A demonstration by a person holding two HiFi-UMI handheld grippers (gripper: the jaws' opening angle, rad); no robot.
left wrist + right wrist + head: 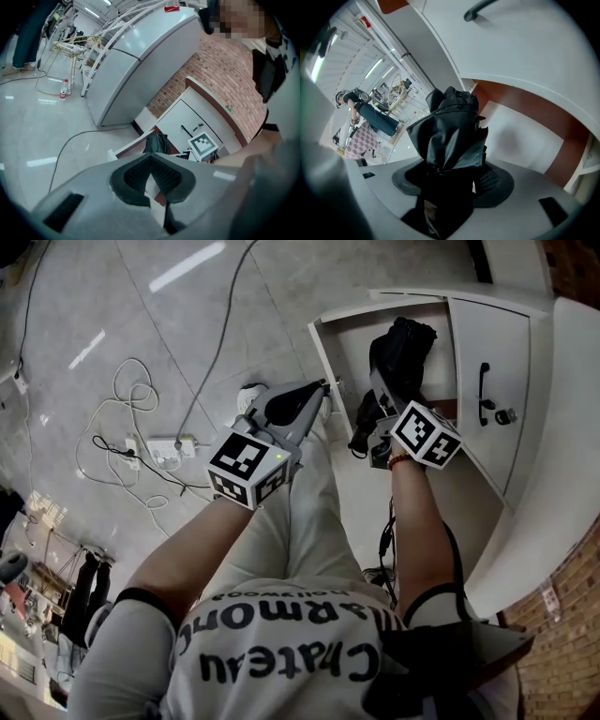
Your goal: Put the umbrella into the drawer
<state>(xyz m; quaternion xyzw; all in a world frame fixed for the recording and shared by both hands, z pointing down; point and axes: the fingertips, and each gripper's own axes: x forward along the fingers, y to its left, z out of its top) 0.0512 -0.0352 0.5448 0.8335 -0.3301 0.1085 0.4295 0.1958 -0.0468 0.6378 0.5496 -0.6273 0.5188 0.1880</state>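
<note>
A black folded umbrella (403,348) hangs over the open white drawer (323,352) low on the cabinet. My right gripper (382,390) is shut on the umbrella (450,131) near its lower end, and the fabric bunches out past the right gripper (451,180) toward the drawer's pale inside (525,140). To its left, my left gripper (324,387) hovers by the drawer's front left corner with nothing in it. In the left gripper view the left gripper (151,158) has its pads meeting at the tips, with the drawer (133,144) and umbrella (157,140) beyond.
A white cabinet door (487,334) with a black handle (483,390) stands right of the drawer. A power strip (169,451) and cables lie on the grey floor at left. The person's legs are under both grippers. A large grey appliance (136,61) and a brick wall (206,70) stand nearby.
</note>
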